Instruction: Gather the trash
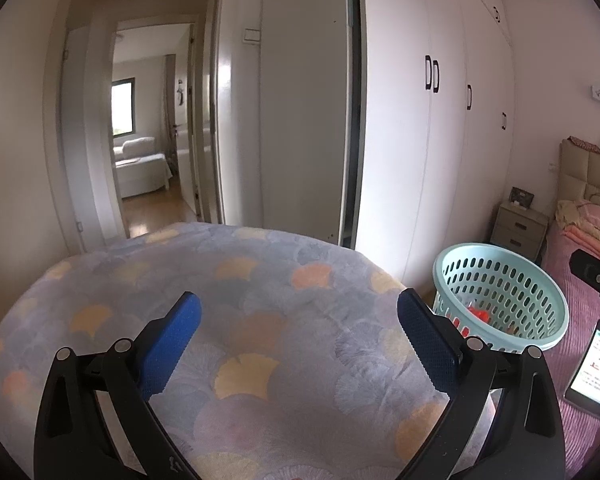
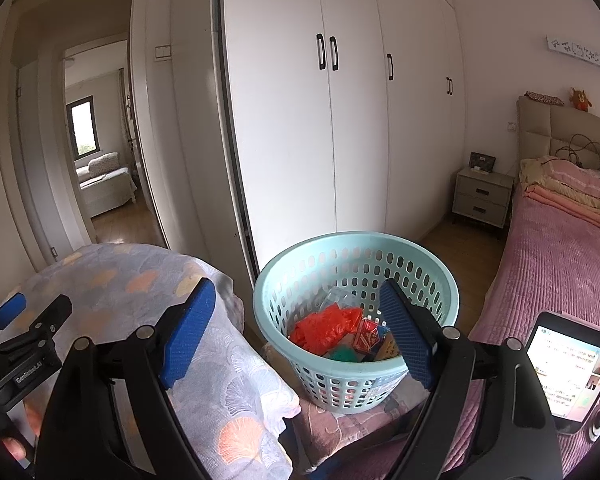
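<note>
The pale turquoise perforated plastic basket (image 2: 356, 316) is seen standing upright, its round mouth turned straight up, on a cloth-covered surface just beside the bench (image 1: 228, 304) draped in a blue-grey cloth with fan-shaped patches. No long axis in plan can be given for it, since it is round; its only axis is the vertical one. Crumpled trash (image 2: 328, 330) is gathered at its bottom: an orange-red plastic piece, a red packet and some green scraps.

From the right tongs (image 2: 300, 328) the basket lies directly ahead and below, framed between the two blue pads, so the right hand is judged the nearer. From the left tongs (image 1: 298, 344) it lies off to the right, beyond the bench edge.

Both tongs are held spread wide with nothing between their pads. No loose trash can be made out on the draped bench top, so the collecting is judged largely done.
</note>
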Motion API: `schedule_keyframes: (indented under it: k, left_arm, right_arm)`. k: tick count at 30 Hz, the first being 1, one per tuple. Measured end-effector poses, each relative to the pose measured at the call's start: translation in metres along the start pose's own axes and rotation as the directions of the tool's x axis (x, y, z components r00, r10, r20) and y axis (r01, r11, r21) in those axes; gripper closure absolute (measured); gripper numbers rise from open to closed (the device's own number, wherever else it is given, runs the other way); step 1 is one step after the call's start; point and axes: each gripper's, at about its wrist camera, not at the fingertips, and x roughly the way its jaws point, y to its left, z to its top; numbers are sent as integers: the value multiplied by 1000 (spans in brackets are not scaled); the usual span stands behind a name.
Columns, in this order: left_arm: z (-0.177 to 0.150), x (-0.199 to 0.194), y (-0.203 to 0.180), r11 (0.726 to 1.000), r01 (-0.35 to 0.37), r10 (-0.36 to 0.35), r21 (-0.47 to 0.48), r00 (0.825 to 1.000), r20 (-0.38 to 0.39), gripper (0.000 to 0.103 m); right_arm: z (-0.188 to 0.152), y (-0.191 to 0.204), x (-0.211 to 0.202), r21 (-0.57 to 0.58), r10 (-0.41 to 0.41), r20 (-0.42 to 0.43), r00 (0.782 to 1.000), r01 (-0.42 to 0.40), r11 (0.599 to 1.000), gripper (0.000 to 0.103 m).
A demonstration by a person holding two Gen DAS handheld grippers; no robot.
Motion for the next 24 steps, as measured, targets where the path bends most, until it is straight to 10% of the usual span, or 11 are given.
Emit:
schedule_keyframes:
  k: [24]
  left_arm:
    - [12,-7,-4,1000,-11,11,2,1000,26,8]
  right_arm:
    - [11,5,1,13,20,6,1000,-20,1000,22]
